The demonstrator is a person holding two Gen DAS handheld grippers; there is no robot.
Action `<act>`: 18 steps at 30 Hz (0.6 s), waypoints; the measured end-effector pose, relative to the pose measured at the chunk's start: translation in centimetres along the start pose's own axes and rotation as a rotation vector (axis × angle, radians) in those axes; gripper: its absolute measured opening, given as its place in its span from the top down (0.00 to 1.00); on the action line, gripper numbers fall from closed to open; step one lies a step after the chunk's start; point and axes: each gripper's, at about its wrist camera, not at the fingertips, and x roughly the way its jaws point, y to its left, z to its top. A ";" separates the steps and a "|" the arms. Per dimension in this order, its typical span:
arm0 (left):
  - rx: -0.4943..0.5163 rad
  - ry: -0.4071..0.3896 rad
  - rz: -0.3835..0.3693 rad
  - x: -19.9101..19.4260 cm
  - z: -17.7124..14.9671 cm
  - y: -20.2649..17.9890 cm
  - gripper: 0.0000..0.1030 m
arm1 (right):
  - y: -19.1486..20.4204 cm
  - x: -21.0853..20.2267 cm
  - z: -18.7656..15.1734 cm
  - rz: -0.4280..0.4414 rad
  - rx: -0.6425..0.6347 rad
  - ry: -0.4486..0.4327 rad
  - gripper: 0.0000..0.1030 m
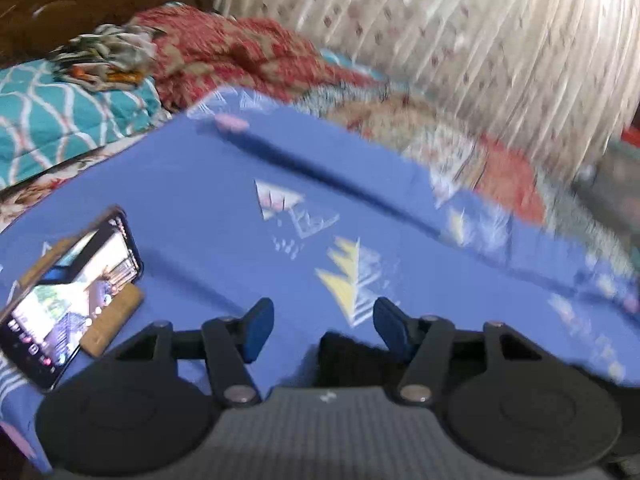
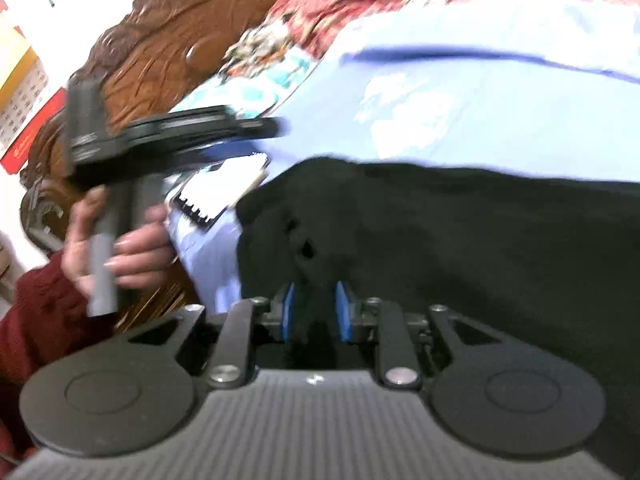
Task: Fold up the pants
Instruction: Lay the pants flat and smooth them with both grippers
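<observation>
Right gripper (image 2: 316, 310) pinches the soft, limp black pants (image 2: 460, 240) at a near edge; my left gripper (image 1: 323, 328) hangs spread, empty, beside them.

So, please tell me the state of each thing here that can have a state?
left gripper: open, nothing between the pads.
right gripper: shut on the black pants.
black pants: lying bunched on the blue bedsheet, one part pinched.
phone: screen lit, propped tilted on the sheet.
</observation>
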 end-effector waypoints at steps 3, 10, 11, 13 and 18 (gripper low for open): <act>0.017 -0.003 -0.077 -1.1 -0.2 -2.1 0.46 | -1.3 0.2 -0.3 -0.010 0.067 0.022 0.74; 0.110 0.184 -0.151 3.0 -6.3 -8.0 0.45 | 0.9 0.6 -2.8 0.042 -0.011 0.141 0.73; 0.112 0.204 -0.145 3.4 -6.9 -8.3 0.45 | 0.4 -0.6 -2.5 0.052 0.012 0.108 0.73; 0.132 0.228 -0.114 4.1 -7.8 -8.6 0.45 | -1.2 -3.6 -2.4 0.004 0.033 0.036 0.72; 0.183 0.297 -0.009 5.6 -9.3 -7.9 0.48 | -8.2 -12.0 -5.1 -0.237 0.203 -0.106 0.72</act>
